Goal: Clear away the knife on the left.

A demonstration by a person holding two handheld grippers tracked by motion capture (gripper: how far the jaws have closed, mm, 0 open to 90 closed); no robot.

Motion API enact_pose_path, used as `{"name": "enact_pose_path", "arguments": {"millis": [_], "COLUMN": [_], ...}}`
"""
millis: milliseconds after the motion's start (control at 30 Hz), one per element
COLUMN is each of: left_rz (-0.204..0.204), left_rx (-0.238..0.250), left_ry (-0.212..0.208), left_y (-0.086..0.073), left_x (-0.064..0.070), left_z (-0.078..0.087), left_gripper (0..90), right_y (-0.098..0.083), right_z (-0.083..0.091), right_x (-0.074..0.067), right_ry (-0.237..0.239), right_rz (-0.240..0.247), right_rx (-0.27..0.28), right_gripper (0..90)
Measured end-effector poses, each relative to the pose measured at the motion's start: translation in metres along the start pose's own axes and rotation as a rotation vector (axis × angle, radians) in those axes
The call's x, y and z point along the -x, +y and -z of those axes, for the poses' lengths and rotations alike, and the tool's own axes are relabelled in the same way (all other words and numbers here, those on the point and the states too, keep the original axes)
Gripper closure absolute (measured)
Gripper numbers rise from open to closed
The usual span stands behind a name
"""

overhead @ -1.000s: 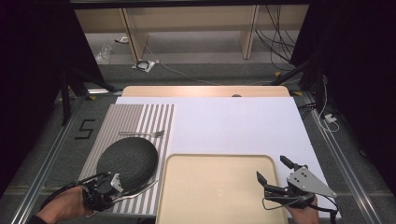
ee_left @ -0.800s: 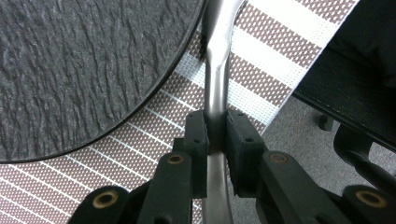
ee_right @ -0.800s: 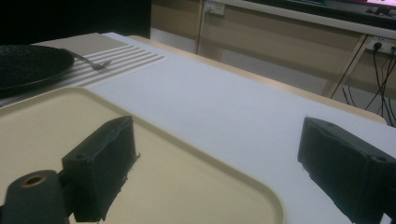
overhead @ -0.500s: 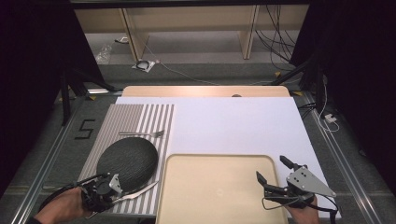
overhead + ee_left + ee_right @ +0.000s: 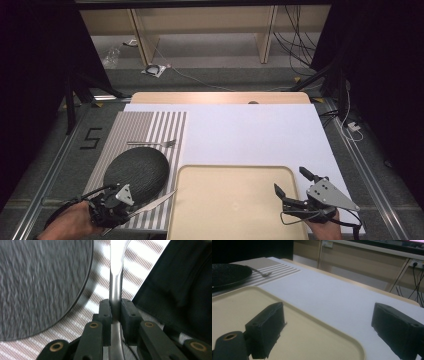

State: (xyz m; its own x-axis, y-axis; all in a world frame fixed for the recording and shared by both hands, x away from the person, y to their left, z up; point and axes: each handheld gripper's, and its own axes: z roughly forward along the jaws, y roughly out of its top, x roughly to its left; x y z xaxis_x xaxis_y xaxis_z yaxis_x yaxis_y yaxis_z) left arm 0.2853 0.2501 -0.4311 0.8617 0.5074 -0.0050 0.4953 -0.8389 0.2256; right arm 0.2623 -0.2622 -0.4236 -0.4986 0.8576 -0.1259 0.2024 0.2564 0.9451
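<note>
Left jaws pinch a knife by its handle at the near left of the bench.

Nearest, the left gripper (image 5: 131,206) holds the knife (image 5: 156,201) clamped at the handle, its long axis running out from the jaws toward the tray (image 5: 235,172), blade tip just at the tray's left rim, beside the dark plate (image 5: 136,170). The right gripper (image 5: 292,186) hovers over the tray's right edge, jaws spread and empty, well apart from the knife. Farther off, a fork (image 5: 152,143) lies on the striped mat (image 5: 165,125).
</note>
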Motion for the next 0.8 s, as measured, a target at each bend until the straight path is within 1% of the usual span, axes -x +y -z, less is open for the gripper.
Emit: {"name": "enact_pose_path", "arguments": {"millis": [133,167,233,300,400,500,800], "left_rz": [0.013,0.023,0.028,0.038,0.042,0.047,0.014], "left_rx": [0.044,0.056,0.079,0.099,0.106,0.112,0.131], "left_ry": [-0.019,-0.024,-0.022,-0.029,-0.03,-0.041,-0.066], "left_y": [0.009,0.011,0.017,0.021,0.029,0.037,0.061], "left_x": [0.004,0.005,0.007,0.008,0.011,0.013,0.022], "left_z": [0.005,0.006,0.008,0.01,0.01,0.009,0.008], "left_gripper": [79.2,79.2,79.2,79.2,79.2,79.2,79.2], "right_y": [0.0,0.0,0.0,0.0,0.0,0.0,0.0], "right_z": [0.0,0.0,0.0,0.0,0.0,0.0,0.0], "right_x": [0.0,0.0,0.0,0.0,0.0,0.0,0.0], "right_ry": [0.001,0.001,0.002,0.002,0.004,0.004,0.005], "right_rz": [0.0,0.001,0.002,0.001,0.003,0.002,0.0], "right_rx": [-0.001,0.0,0.0,0.0,0.003,0.002,0.001], "right_gripper": [12.2,12.2,12.2,12.2,12.2,12.2,12.2]}}
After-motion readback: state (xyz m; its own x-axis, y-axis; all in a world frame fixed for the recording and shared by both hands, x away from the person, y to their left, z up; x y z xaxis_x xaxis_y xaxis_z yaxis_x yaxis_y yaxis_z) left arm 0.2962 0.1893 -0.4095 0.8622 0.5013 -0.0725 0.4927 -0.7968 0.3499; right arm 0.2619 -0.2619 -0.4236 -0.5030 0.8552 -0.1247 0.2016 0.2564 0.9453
